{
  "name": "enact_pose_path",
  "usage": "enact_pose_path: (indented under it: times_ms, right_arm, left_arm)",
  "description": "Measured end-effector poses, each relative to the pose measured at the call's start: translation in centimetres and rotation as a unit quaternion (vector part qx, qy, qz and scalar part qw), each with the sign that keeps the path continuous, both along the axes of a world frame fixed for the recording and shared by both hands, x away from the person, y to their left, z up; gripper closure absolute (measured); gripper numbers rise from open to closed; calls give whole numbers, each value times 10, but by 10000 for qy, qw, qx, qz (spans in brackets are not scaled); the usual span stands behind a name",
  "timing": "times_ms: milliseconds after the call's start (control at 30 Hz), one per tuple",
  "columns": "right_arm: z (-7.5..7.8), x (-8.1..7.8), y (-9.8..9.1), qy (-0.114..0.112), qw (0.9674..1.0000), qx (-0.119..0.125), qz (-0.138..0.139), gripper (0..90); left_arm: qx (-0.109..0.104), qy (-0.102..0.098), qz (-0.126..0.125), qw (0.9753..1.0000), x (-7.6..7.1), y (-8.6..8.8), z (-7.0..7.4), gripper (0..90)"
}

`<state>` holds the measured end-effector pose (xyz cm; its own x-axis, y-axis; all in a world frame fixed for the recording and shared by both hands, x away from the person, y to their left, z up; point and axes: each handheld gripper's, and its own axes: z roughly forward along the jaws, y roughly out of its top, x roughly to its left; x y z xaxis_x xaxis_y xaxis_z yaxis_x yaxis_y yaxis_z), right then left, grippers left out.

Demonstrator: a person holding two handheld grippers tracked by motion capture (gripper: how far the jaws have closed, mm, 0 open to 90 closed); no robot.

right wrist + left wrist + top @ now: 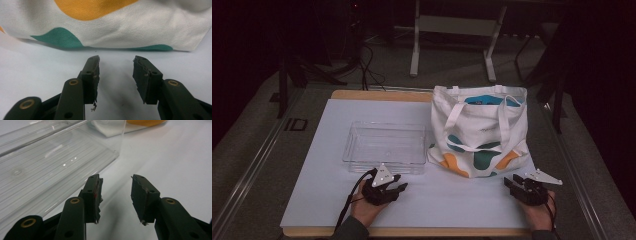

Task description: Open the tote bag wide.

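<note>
Left gripper (398, 184) parted, empty, near clear tray (384, 146); right gripper (511, 181) parted, empty, just before tote bag (479, 132); both low over white table (452, 200).

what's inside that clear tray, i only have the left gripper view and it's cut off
Observer: Nothing shows in it. In the high view the clear plastic tray looks empty, lying flat on the white table.
Operator: and that orange bit at the top edge
Observer: That's a print on a white tote bag, lying right of the tray with its handles toward you.
Operator: anything in the bag
Observer: Something blue shows at its far opening; I can't tell what.
Operator: where's the right tool
Observer: The right tool sits near the bag's near right corner, jaws apart, nothing between them.
</note>
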<state>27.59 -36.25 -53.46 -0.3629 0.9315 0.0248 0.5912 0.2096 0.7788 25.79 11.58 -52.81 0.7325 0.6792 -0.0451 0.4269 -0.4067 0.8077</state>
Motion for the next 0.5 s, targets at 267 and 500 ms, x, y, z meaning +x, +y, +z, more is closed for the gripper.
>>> enact_pose_path:
  times_ms: [267, 500]
  right_arm:
    - [2, -3, 3, -15, 10000, 43, 88, 597]
    - [14, -7, 9, -178, 9996, -114, 177, 602]
  left_arm:
    - [-119, -10, -12, 9999, -2, 0, 4, 590]
    - [91, -173, -36, 9998, -6, -5, 9, 590]
